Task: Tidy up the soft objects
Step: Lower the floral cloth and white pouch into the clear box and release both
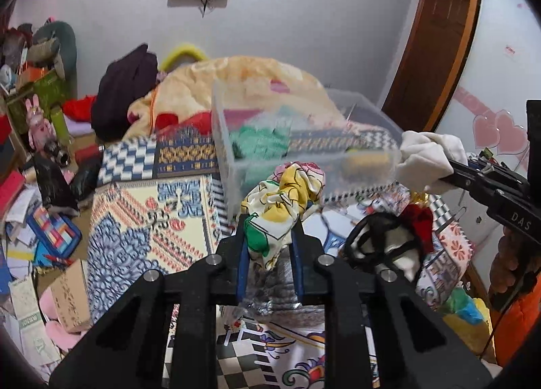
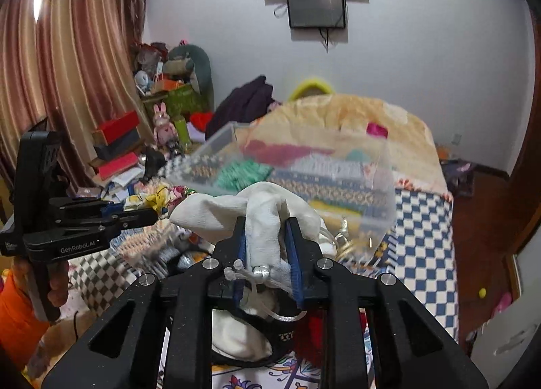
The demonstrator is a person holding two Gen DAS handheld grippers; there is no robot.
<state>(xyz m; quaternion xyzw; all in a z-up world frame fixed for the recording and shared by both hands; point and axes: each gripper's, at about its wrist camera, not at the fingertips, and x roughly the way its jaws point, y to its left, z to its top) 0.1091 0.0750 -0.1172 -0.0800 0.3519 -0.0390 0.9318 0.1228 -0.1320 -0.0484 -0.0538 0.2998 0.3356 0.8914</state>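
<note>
Clear storage bin (image 1: 304, 139) sits on the bed (image 1: 142, 220), folded cloth (image 1: 260, 144) inside it, heaped quilt (image 1: 236, 81) behind. Printed scarf (image 1: 284, 199) held in left gripper (image 1: 268, 240) just before the bin's near wall; pale cloth bag (image 2: 257, 216) in right gripper (image 2: 267, 247) at the bin's right corner. Strapped garment (image 1: 382, 243) lies on the bed right of the scarf; boxes and papers (image 1: 20, 213) on the floor left of the bed.

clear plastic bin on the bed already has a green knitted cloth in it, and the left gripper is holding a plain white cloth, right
Not quite. The left gripper is shut on a floral cloth with yellow and green patches, as the left wrist view shows. The plain white cloth is in the right gripper. The clear plastic bin does hold a green knitted cloth.
</note>
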